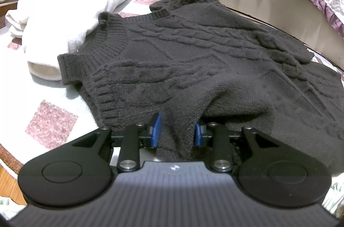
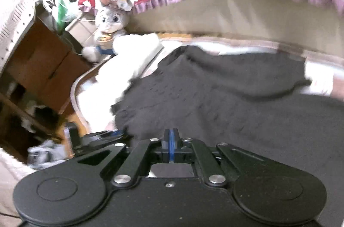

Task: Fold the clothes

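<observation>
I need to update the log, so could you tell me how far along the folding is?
Early stage. The white garment lies bunched at the sweater's collar end, not neatly folded. In hand: the left claw has a fold of the black sweater between its pads; the right claw is shut, its grip unclear. The sweater still lies rumpled.

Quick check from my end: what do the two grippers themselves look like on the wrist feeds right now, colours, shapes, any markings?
Both match: the left gripper and the right gripper have matte black bodies, two round disc-shaped housings, black linkage bars with silver pivot bolts, and blue pads on the jaws. The left's ribbed grey top plate carries a small white logo. No cables or sleeves visible.
</observation>
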`<action>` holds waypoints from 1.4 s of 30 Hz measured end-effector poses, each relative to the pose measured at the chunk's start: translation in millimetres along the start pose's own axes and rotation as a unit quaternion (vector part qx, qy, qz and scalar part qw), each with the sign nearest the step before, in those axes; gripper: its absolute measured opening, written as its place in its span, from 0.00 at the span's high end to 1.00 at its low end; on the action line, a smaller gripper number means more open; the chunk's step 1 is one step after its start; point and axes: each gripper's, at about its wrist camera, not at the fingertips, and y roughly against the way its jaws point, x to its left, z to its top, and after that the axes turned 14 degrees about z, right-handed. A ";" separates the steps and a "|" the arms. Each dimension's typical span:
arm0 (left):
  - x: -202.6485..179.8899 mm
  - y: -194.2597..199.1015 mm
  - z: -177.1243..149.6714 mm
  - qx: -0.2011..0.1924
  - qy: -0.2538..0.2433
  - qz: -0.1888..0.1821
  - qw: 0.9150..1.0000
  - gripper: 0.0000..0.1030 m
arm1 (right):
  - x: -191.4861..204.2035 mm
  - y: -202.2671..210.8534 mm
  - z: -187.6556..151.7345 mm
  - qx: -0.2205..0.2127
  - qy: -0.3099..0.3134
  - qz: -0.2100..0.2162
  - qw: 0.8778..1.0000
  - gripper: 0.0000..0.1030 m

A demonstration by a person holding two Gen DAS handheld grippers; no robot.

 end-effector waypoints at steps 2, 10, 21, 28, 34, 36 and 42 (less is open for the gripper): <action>-0.5 0.0 -0.3 -0.001 -0.002 0.001 1.000 0.69 | -3.9 -12.4 4.2 0.025 0.001 0.007 1.000 0.92; 0.0 -0.7 -0.7 -0.003 -0.008 0.001 1.000 0.67 | -37.0 -80.3 -41.4 0.167 -0.028 -0.078 0.982 0.51; -1.0 -0.8 -2.3 -0.006 -0.015 0.001 1.000 0.65 | -53.4 -80.0 -68.7 0.210 -0.075 0.026 0.975 0.73; -2.1 0.3 -4.5 -0.009 -0.020 0.002 1.000 0.63 | -33.3 -125.0 -75.9 0.294 0.005 -0.013 0.956 0.68; 0.5 0.9 -4.5 -0.007 -0.018 0.000 1.000 0.61 | -19.5 -131.5 -67.8 0.262 0.015 -0.028 0.965 0.89; 2.4 1.4 -4.4 -0.004 -0.014 -0.002 1.000 0.60 | -16.2 -113.5 -65.5 0.216 -0.038 0.033 0.975 0.90; 7.5 2.1 -3.6 0.003 0.001 -0.006 1.000 0.59 | -4.6 -57.4 -61.5 0.090 -0.137 0.169 0.972 0.90</action>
